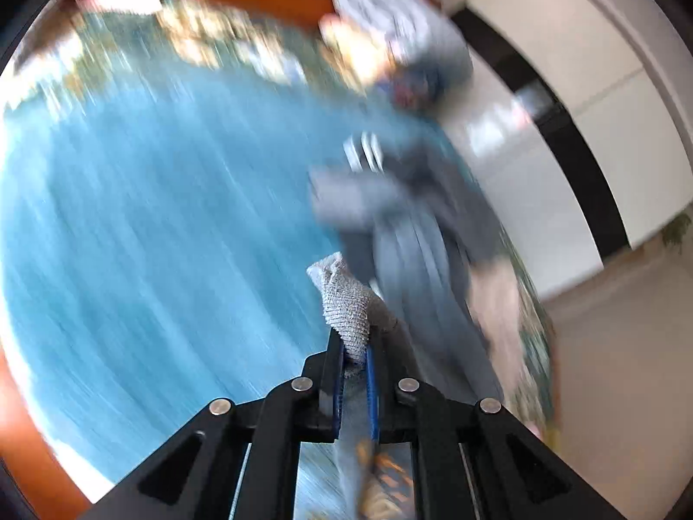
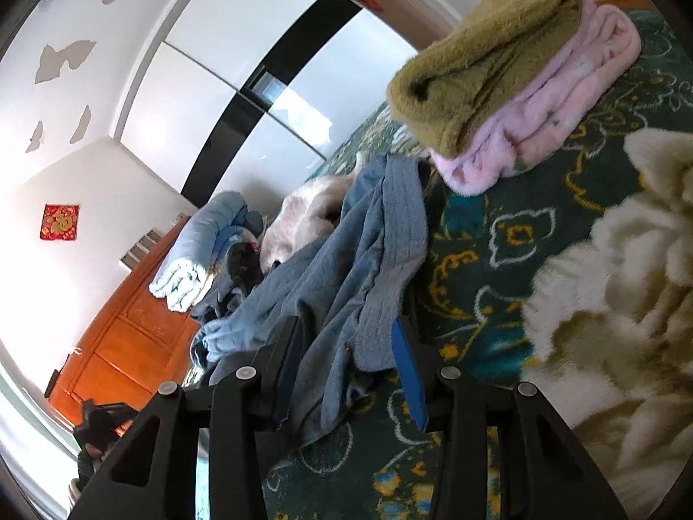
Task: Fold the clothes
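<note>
A grey-blue garment (image 2: 346, 268) lies crumpled on the patterned bedspread (image 2: 498, 260), and my right gripper (image 2: 346, 346) stands open around its lower folds. The left wrist view is badly blurred. There my left gripper (image 1: 355, 346) is shut on a grey-white knit edge (image 1: 346, 303) of that grey-blue garment (image 1: 416, 238), which trails off to the right over a blue sheet (image 1: 151, 216). A stack with an olive fleece (image 2: 485, 56) on a pink fleece (image 2: 563, 99) sits behind the garment.
A fluffy cream blanket (image 2: 628, 303) fills the right side. More folded blue and white clothes (image 2: 199, 251) and a cream item (image 2: 307, 216) lie at the far end. An orange wooden bed board (image 2: 125, 338) and a white wardrobe (image 2: 260, 65) stand beyond.
</note>
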Available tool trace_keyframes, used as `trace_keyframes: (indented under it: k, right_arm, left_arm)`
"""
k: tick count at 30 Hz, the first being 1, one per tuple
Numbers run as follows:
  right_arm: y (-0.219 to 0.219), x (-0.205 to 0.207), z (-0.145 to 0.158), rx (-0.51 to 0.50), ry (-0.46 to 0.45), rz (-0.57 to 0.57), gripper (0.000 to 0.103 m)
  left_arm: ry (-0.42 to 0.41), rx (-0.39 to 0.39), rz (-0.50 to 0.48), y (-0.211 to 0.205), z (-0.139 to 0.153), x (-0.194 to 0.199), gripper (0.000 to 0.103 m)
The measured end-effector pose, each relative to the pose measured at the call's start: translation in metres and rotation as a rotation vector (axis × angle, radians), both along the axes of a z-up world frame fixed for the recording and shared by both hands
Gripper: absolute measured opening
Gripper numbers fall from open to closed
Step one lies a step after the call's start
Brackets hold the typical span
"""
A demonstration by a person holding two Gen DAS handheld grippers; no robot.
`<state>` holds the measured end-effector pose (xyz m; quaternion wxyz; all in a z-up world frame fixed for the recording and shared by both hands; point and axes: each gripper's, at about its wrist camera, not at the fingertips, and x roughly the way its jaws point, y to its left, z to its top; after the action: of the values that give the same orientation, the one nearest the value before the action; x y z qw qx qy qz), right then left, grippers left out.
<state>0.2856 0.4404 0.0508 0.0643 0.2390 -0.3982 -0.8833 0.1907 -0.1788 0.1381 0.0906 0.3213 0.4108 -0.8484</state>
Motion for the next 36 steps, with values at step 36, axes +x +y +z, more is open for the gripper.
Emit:
trace_keyframes:
  k: [36]
  right_arm:
    - [0.023, 0.021, 0.100, 0.173, -0.068, -0.205, 0.008]
  left_arm:
    - [0.115, -0.144, 0.003, -0.170, -0.031, -0.015, 0.009]
